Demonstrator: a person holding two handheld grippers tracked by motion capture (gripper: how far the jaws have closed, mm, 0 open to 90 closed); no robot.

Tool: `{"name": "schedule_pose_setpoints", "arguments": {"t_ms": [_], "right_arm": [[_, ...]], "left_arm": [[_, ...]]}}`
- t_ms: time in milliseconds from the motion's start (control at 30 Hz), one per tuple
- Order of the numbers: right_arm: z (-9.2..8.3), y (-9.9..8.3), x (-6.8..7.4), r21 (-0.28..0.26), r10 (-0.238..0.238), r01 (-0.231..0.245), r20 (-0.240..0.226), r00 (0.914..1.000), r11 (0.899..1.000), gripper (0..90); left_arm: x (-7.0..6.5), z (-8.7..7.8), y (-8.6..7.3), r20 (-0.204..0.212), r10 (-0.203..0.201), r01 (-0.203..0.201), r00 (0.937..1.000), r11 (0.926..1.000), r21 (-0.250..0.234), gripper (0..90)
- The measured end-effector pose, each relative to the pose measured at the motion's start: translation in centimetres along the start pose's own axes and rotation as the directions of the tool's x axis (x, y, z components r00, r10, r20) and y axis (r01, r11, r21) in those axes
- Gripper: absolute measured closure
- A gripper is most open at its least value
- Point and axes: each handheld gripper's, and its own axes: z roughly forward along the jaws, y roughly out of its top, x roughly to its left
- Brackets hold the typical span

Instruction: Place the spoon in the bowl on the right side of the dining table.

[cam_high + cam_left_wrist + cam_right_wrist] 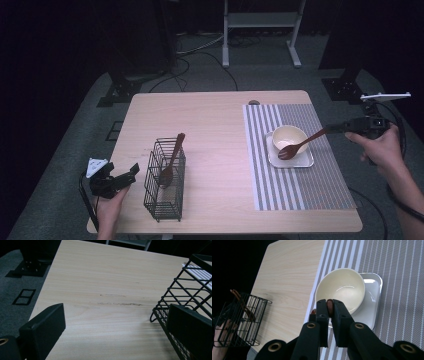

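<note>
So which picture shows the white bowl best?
The right gripper view: the white bowl is big and close there, and you look straight into its bare inside. In the high view the bowl is small, with a spoon beside it. The left gripper view looks elsewhere.

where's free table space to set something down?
Bare wood between the wire basket and the striped placemat, plus the whole far-left table. Crowded around the bowl on its tray, where the spoon hangs.

left gripper [131, 172]: jaws spread wide, low at the near-left, left hand [111, 204] under it | right gripper [334, 128]: jaws clamped together, held out at the right by right hand [382, 148]
</note>
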Motion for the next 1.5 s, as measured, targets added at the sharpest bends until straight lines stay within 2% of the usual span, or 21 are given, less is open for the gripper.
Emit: {"name": "schedule_pose_setpoints", "arguments": {"t_ms": [300, 667, 1200, 1300, 1500], "right_arm": [[-0.6, 0.0, -0.9, -0.026, 0.024, -0.024, 0.014, 0.9996, 0.999, 83.3], [-1.3, 0.4, -1.2, -0.057, 0.046, -0.044, 0.028, 0.9986, 0.997, 83.3], [-0.6, 0.0, -2.7, -0.076, 0.09, -0.087, 0.033, 0.9954, 0.993, 83.3], [-0.9, 0.0, -2.9, -0.092, 0.101, -0.099, 0.024, 0.9946, 0.991, 83.3], [-1.3, -0.1, -3.3, -0.11, 0.114, -0.11, 0.037, 0.9927, 0.988, 83.3]], "left_arm": [[0.0, 0.0, 0.0, -0.001, 0.003, -0.003, 1.0, 1.0, -0.003, 1.6], [0.0, 0.0, 0.0, 0.0, 0.002, -0.002, 1.0, 1.0, 0.0, 1.6], [0.0, 0.0, 0.0, 0.0, 0.002, -0.002, 1.0, 1.0, -0.002, 1.6], [0.0, 0.0, 0.0, 0.001, 0.003, -0.003, 1.0, 1.0, -0.003, 1.6], [0.0, 0.1, 0.0, 0.002, 0.004, -0.004, 1.0, 1.0, -0.002, 1.7]]}}
